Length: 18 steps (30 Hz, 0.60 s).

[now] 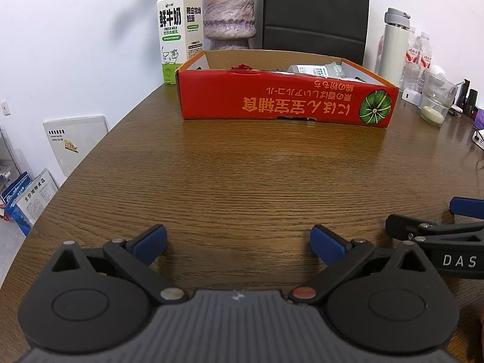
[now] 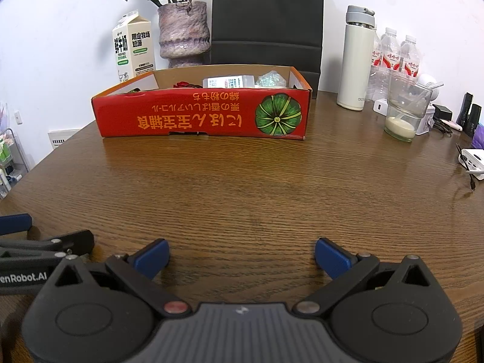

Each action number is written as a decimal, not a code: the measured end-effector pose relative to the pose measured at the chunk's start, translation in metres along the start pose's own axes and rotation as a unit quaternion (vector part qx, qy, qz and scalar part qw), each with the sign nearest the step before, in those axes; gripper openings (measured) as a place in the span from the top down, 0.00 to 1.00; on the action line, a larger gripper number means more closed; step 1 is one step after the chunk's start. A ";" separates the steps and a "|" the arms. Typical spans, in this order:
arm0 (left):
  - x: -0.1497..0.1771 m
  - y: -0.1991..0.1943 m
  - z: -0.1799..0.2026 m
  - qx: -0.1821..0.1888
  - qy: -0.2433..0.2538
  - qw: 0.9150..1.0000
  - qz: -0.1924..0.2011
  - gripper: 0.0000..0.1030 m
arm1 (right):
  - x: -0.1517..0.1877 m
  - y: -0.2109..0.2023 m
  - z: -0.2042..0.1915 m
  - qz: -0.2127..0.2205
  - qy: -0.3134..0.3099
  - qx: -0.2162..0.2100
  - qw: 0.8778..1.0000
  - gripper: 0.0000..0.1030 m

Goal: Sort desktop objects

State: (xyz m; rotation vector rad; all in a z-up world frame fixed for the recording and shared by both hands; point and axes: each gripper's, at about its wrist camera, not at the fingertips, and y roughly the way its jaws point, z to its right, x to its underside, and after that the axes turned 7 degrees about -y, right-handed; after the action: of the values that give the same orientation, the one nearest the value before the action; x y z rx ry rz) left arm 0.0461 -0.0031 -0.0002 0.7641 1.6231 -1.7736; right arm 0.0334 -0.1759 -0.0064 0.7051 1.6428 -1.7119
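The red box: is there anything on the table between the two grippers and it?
Nothing visible. Bare wooden table lies between the open left gripper, the open right gripper and the red box. Neither gripper holds anything.

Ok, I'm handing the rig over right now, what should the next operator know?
Left gripper: open, empty, low over the table.
Right gripper: open, empty, beside the left one.
Red box sits at the far side; a white bottle, a crumpled wrapper and something red lie inside.
Done: the table in front of the box looks cleared.
Left: possibly the glass, thermos, water bottles and charger bits at the far right; whether they count for sorting is unclear.
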 end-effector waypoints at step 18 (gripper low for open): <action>0.000 0.000 -0.001 0.002 -0.002 1.000 0.000 0.00 | 0.001 -0.001 -0.002 0.000 -0.002 -0.002 1.000 0.00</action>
State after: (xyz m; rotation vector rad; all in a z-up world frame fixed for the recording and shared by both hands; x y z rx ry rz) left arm 0.0461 -0.0021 -0.0003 0.7621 1.6167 -1.7780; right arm 0.0318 -0.1742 -0.0062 0.6994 1.6428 -1.7083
